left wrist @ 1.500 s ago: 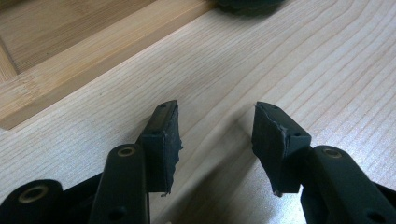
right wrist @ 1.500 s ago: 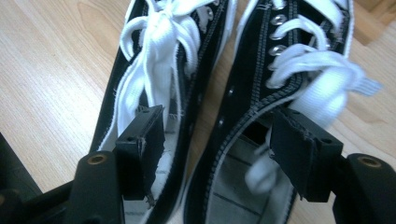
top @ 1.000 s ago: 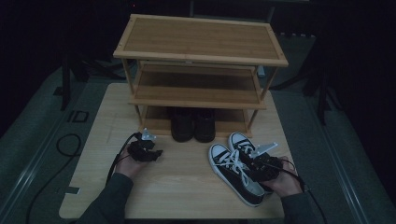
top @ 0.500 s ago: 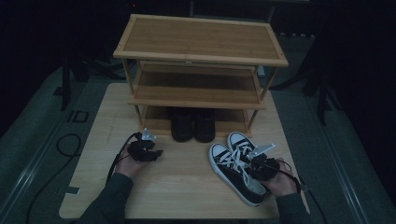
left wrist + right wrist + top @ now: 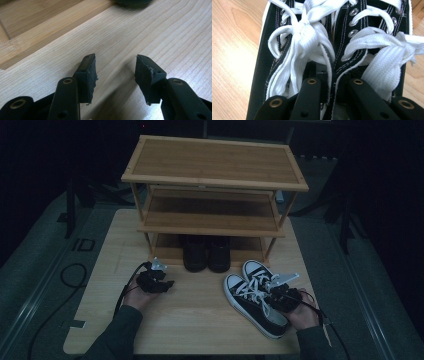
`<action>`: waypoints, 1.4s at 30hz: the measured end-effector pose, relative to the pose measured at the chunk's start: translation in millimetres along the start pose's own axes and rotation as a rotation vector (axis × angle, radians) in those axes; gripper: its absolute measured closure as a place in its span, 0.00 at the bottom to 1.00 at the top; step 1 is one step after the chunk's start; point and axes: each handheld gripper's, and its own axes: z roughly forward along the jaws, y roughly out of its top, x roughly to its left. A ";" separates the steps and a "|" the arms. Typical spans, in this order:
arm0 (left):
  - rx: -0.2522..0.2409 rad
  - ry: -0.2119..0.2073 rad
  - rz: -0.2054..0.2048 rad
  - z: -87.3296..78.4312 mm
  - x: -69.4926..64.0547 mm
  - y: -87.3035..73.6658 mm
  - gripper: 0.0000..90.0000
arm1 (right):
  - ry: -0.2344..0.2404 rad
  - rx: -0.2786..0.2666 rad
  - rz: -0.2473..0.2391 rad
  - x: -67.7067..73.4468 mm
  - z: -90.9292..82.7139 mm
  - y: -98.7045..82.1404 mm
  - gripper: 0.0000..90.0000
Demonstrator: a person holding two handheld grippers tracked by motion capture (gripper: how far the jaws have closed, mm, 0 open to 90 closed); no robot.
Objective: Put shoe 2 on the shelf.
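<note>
A pair of black canvas sneakers [image 5: 252, 302] with white laces lies side by side at the table's front right. My right gripper [image 5: 279, 296] reaches into them from the heel end. In the right gripper view one jaw goes into each sneaker [image 5: 294, 50], and the right gripper [image 5: 331, 75] pinches the two adjoining inner walls together. Its jaws have just been closing on those walls. My left gripper [image 5: 159, 281] rests low over bare table at the front left. The left gripper view shows the left gripper [image 5: 115, 72] open, with only wood between its pads.
A three-tier wooden shoe rack [image 5: 215, 170] stands at the back of the light wooden table [image 5: 200, 325]. A pair of dark shoes [image 5: 206, 252] sits on its bottom shelf. The rack's lower rail [image 5: 37, 32] lies just beyond my left gripper. Cables trail off the front edge.
The right gripper's jaws have drawn together on the sneakers' inner walls. Both hands stay where they were, and the left gripper is as before.
</note>
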 end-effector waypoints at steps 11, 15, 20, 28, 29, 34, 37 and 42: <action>0.000 0.001 0.001 0.0 -0.1 0.0 0.58 | 0.016 -0.011 -0.027 -10.5 -11.1 3.2 0.94; 0.000 0.001 0.000 0.0 -0.1 0.1 0.58 | 0.024 -0.004 -0.049 -10.6 -14.6 7.4 0.94; 0.003 0.000 0.004 -0.1 0.2 0.1 0.58 | 0.044 -0.013 -0.063 -12.2 -17.8 12.6 0.94; 0.003 0.001 0.003 -0.1 0.1 0.1 0.58 | 0.054 -0.018 -0.099 -14.1 -26.5 21.7 0.94; 0.003 0.000 0.003 -0.1 0.1 0.2 0.58 | 0.058 -0.022 -0.101 -14.7 -27.7 22.7 0.94; 0.003 0.000 0.004 -0.2 0.3 0.1 0.58 | 0.065 -0.039 -0.112 -15.4 -34.2 28.3 0.94; 0.004 0.000 0.004 -0.2 0.1 0.1 0.58 | 0.072 -0.046 -0.121 -16.2 -37.2 31.9 0.94; 0.003 0.000 0.003 -0.1 0.1 0.1 0.58 | 0.076 -0.041 -0.151 -16.8 -41.6 38.2 0.94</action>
